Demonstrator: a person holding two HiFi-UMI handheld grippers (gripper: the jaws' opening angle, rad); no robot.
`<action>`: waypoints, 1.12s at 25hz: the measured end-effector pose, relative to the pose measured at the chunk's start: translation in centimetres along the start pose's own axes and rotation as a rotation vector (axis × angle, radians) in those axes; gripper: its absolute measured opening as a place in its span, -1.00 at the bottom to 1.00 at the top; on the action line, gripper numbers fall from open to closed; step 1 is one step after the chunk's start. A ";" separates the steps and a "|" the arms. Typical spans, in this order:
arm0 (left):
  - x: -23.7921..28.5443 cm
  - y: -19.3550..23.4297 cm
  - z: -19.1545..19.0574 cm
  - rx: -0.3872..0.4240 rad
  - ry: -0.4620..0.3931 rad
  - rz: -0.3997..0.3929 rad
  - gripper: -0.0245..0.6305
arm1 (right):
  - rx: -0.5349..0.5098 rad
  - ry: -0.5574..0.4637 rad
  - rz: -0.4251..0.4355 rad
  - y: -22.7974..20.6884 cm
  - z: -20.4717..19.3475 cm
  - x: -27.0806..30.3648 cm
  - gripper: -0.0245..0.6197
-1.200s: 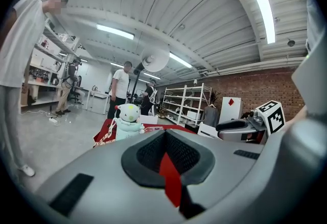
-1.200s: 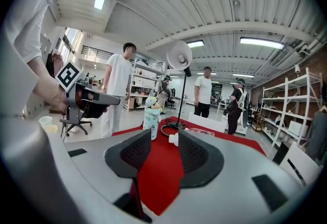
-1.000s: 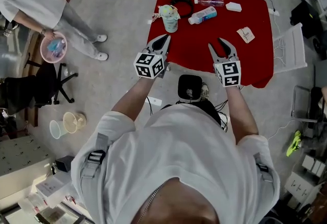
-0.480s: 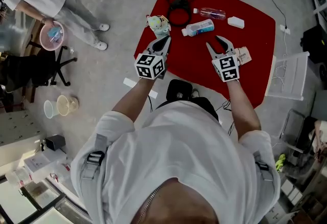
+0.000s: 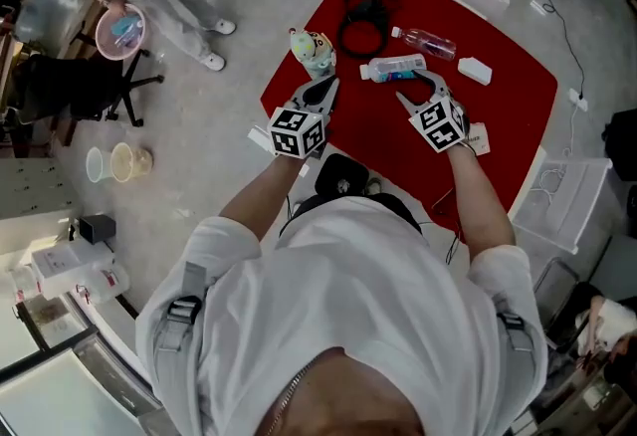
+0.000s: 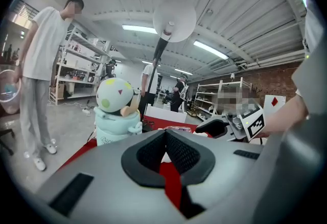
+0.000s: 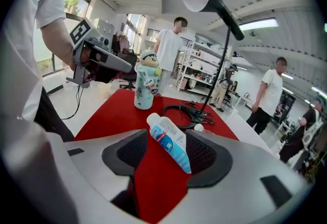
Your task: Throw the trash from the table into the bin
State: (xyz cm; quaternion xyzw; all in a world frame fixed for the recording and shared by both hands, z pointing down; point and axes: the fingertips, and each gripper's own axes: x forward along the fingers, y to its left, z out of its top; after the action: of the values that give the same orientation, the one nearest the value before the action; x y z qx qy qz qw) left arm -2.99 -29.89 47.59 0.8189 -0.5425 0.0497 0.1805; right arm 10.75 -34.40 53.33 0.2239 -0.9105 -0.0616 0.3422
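Nearest the person, at the near edge of the red table (image 5: 508, 115), a dark container (image 5: 341, 175) stands on the floor, and it is likely the bin. Over the cloth, the left gripper (image 5: 321, 89) has its jaws pressed together on nothing. The right gripper (image 5: 414, 86) has just been opening its jaws, which now stand wide with the white-and-blue bottle (image 5: 396, 70) lying on its side between them, neither pad visibly pressing it. The bottle looks like light, thin plastic with a slick label, so it should dent under a hard squeeze and roll if nudged; a grip across its mid-body seems best. Beyond it to the left stands a cartoon-topped cup (image 5: 312, 48). Just behind the bottle, a looped black cable (image 7: 196, 108) at a lamp's foot could snag. Farther off lie a clear bottle (image 5: 430, 43) and a small white box (image 5: 474, 72)
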 end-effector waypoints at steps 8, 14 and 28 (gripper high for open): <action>-1.0 1.6 -1.0 -0.032 -0.001 0.120 -0.90 | -0.219 0.096 0.175 0.2 -1.6 4.8 -0.09; -1.8 2.8 -1.5 -0.050 0.003 0.181 -0.90 | -0.334 0.130 0.216 -0.2 -2.3 6.9 0.00; -3.7 5.1 -1.1 -0.071 -0.014 0.259 -0.90 | -0.535 0.233 0.241 -0.7 -3.3 10.6 0.01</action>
State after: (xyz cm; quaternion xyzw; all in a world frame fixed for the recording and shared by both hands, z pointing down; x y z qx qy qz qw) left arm -9.04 -28.07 48.82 0.7353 -0.6465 0.0477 0.1975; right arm 6.06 -39.65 61.98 0.0220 -0.8366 -0.2320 0.4958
